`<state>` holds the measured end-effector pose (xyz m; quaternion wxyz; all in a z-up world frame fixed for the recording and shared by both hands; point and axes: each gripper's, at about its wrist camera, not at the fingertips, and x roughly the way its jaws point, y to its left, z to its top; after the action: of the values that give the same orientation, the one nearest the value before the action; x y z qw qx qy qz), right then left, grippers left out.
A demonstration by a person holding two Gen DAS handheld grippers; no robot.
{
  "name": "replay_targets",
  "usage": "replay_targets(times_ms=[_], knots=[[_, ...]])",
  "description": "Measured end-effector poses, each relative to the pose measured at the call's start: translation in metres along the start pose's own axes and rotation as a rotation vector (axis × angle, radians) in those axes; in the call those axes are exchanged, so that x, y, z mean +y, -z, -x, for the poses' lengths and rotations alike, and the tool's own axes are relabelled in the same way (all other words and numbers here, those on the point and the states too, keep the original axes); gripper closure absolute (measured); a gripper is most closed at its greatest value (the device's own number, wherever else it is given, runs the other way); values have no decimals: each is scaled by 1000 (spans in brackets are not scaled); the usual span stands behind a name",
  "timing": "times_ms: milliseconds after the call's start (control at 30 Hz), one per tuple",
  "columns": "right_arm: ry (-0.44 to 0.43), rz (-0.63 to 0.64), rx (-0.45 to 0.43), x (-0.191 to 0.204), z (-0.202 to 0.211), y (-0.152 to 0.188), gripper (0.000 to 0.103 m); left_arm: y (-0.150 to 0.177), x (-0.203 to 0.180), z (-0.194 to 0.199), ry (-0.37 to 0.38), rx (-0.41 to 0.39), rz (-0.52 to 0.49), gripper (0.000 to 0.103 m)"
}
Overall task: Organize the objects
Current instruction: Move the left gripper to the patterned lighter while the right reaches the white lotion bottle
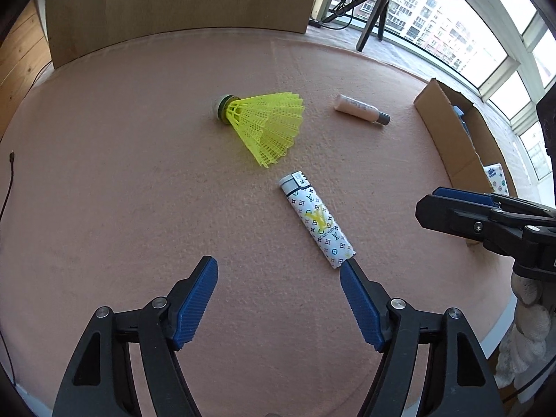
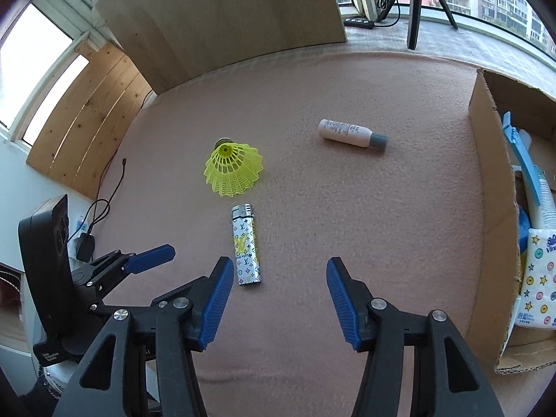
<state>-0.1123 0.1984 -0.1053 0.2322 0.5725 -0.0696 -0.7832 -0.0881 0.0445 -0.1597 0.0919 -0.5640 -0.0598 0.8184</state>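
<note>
Three loose things lie on the pink mat [image 2: 347,229]: shuttlecock [image 2: 233,170], lighter [image 2: 246,245], small bottle [image 2: 351,133].
Cardboard box [image 2: 490,208] at the right holds a tissue pack [image 2: 537,278] and a blue clip [image 2: 521,153]; left gripper [image 1: 278,274] and right gripper [image 2: 279,274] both gape, empty.

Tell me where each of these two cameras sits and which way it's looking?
Left wrist view: sits on the left gripper, looking steeply down at the pink cloth; its open blue fingers show, the right gripper at the edge.
Right wrist view: sits on the right gripper, looking down likewise; the left gripper shows.
Shared: shuttlecock, lighter, small bottle, cardboard box.
</note>
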Motion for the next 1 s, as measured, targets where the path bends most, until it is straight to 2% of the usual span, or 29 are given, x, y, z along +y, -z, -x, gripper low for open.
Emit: replay_targets(times_ms=[333,600,733,867,1000], knots=[[7,20,14,12,-18,-11,51,-4,11,-3,43,8,18,27],[99,62,-33,-1,-13,-45,51,-14,-10,-17,72,30,0,27],[133,76,-45,-10,-17,-67,52,-26,-16,-25,49,26,24,27],[188,100,-49,-17,-27,-84,52,-35,-24,-38,26,49,32,38],[252,143,-46,-20,-42,-97,52,-39,-34,-46,-33,48,0,45]])
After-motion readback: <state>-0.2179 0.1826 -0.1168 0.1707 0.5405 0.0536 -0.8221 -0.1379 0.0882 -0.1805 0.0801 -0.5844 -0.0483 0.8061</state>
